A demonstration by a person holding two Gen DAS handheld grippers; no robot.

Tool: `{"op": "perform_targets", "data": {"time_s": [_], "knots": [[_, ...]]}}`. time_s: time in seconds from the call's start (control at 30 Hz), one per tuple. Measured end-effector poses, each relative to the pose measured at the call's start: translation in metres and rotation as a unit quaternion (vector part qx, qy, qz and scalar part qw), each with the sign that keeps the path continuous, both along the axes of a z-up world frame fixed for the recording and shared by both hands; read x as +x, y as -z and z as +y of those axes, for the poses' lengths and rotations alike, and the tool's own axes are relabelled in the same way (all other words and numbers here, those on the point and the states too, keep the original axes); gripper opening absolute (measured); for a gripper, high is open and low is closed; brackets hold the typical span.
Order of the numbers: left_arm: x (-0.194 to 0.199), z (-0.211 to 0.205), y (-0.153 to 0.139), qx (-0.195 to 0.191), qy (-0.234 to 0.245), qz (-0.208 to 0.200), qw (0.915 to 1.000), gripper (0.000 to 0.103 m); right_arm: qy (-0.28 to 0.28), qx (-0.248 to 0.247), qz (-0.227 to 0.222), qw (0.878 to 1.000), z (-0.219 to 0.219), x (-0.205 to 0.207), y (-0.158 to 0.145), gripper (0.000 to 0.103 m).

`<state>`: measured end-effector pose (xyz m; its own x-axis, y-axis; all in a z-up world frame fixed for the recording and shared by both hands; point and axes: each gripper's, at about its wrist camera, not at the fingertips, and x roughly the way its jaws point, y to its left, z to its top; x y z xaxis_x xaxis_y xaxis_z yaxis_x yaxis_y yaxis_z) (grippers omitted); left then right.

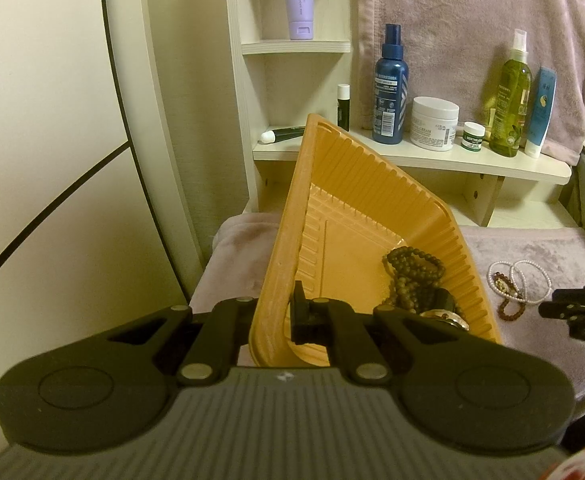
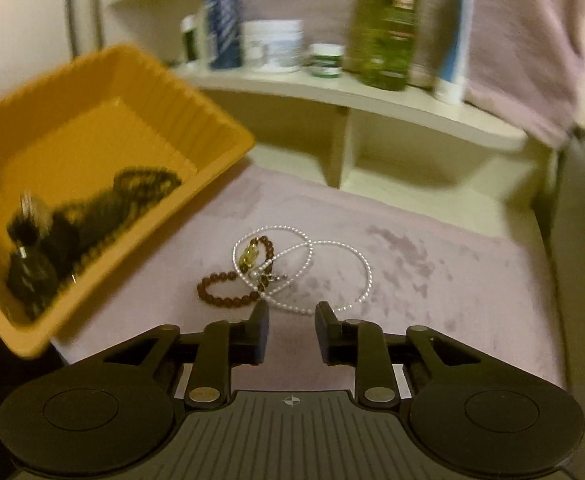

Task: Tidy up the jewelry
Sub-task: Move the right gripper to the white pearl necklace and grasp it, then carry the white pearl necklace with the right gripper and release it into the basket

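Note:
My left gripper [image 1: 277, 312] is shut on the near wall of an orange plastic tray [image 1: 356, 208] and holds it lifted and tilted. Dark bead strings and a watch [image 1: 416, 280] lie in its low corner. The tray [image 2: 104, 112] shows at the left of the right wrist view with the dark jewelry [image 2: 92, 208] inside. A white pearl necklace [image 2: 332, 256] and a brown bead bracelet [image 2: 220, 292] lie tangled on the pink cloth [image 2: 432, 264]. My right gripper [image 2: 292, 332] is open and empty, just short of them. It shows at the right edge of the left wrist view [image 1: 572, 308].
A cream shelf [image 1: 412, 160] behind the cloth carries a blue spray bottle [image 1: 390, 88], a white cream jar [image 1: 434, 122], a green bottle [image 1: 508, 108] and a blue tube [image 1: 540, 112]. A pink towel [image 1: 472, 20] hangs behind it. A wall stands at the left.

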<state>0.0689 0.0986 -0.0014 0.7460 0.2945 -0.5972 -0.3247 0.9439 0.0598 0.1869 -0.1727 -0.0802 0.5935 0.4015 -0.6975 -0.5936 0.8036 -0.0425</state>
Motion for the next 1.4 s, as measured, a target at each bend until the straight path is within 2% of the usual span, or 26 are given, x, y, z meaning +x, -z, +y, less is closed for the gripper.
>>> {"op": "perform_targets", "data": {"time_s": [0.17, 0.3, 0.4, 0.43, 0.47, 0.53, 0.67, 0.83, 0.93, 1.2, 1.4], "knots": [[0.000, 0.001, 0.000, 0.001, -0.001, 0.001, 1.0000, 0.005, -0.070, -0.062, -0.040, 0.995, 0.012, 0.002, 0.010, 0.026], [0.000, 0.001, 0.000, 0.001, -0.001, 0.001, 1.0000, 0.005, -0.120, -0.083, -0.057, 0.988, 0.018, 0.007, 0.013, 0.026], [0.000, 0.002, 0.000, 0.000, -0.001, 0.001, 1.0000, 0.005, -0.142, -0.086, -0.053, 0.985, 0.018, 0.012, 0.012, 0.025], [0.000, 0.001, 0.000, 0.000, -0.001, 0.001, 1.0000, 0.005, -0.149, -0.087, -0.051, 0.984, 0.018, 0.013, 0.011, 0.021], [0.000, 0.001, 0.000, 0.001, -0.001, 0.001, 1.0000, 0.005, -0.159, -0.088, -0.046, 0.982, 0.018, 0.013, 0.011, 0.010], [0.000, 0.001, 0.000, 0.000, -0.001, 0.001, 1.0000, 0.005, -0.170, -0.092, -0.036, 0.980, 0.020, 0.011, 0.009, 0.004], [0.000, 0.001, -0.001, 0.001, 0.000, 0.001, 1.0000, 0.005, -0.163, -0.099, -0.034, 0.981, 0.025, 0.006, 0.004, 0.002], [0.000, 0.001, -0.001, 0.001, 0.000, 0.001, 1.0000, 0.005, -0.101, -0.040, -0.026, 0.994, 0.007, 0.004, -0.016, 0.002], [0.001, 0.001, -0.001, 0.001, 0.000, 0.001, 1.0000, 0.005, -0.069, -0.002, -0.032, 0.997, -0.005, 0.003, -0.036, 0.002], [0.000, -0.001, -0.003, 0.002, 0.001, -0.001, 1.0000, 0.005, -0.039, 0.031, -0.094, 0.994, -0.019, -0.005, -0.093, 0.002], [0.000, -0.001, -0.003, 0.002, 0.001, -0.001, 1.0000, 0.006, -0.039, 0.050, -0.121, 0.991, -0.020, -0.008, -0.123, 0.002]]}}
